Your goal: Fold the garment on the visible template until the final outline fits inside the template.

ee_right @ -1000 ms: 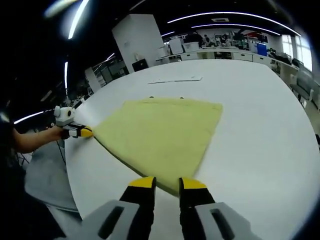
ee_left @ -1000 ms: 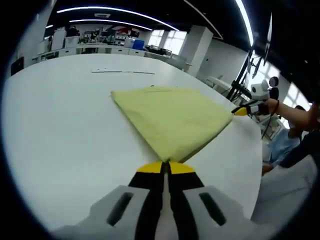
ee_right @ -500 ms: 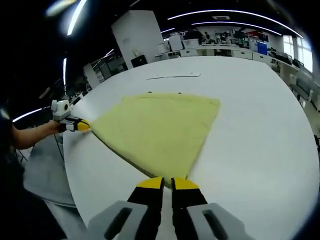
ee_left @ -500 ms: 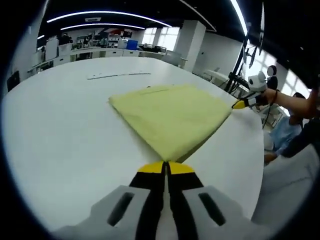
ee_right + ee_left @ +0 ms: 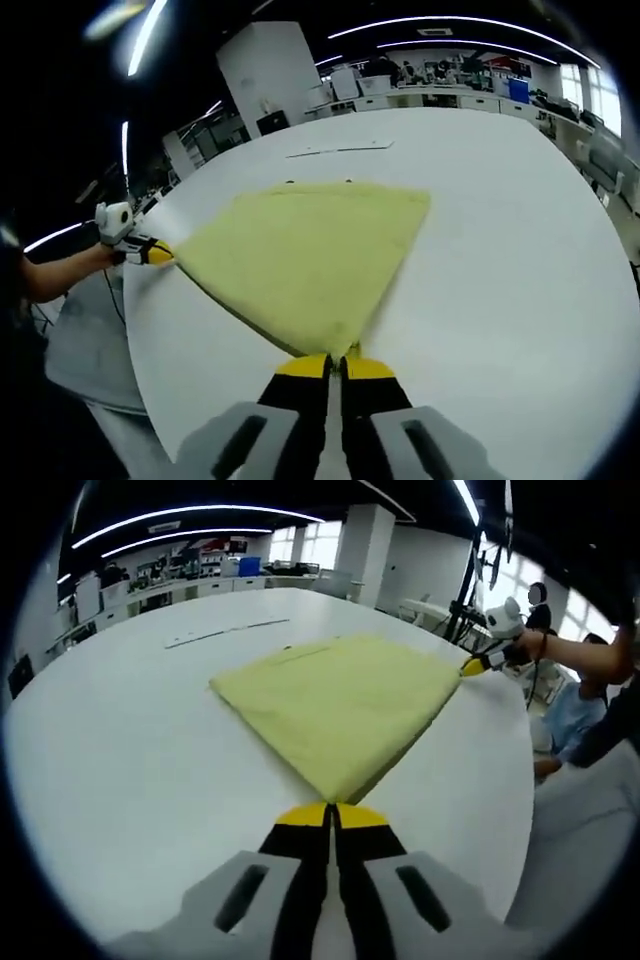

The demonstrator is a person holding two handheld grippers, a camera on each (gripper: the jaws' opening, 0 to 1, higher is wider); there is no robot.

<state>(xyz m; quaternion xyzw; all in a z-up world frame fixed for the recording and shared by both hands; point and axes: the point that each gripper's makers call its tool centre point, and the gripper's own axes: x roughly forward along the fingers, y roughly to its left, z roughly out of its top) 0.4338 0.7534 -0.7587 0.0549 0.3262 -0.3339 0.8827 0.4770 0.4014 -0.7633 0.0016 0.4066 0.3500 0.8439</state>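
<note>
While the yellow garment lies flat on the white table, the left gripper and the right gripper each clamp a near corner.

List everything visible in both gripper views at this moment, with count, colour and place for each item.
garment: one, pale yellow, folded flat on the table, held at two near corners.
table: one, white, large, under the garment.
thin line marks: a few, dark, on the table beyond the garment's far edge.
benches and shelving: several, white with a blue box, along the far wall.
ceiling light strips: several, white, overhead.
seated person: one, light blue top, beyond the table edge in the left gripper view.
left hand-held gripper: one, grey with yellow tips, shut on a garment corner.
right hand-held gripper: one, same colours, shut on the other near corner.
</note>
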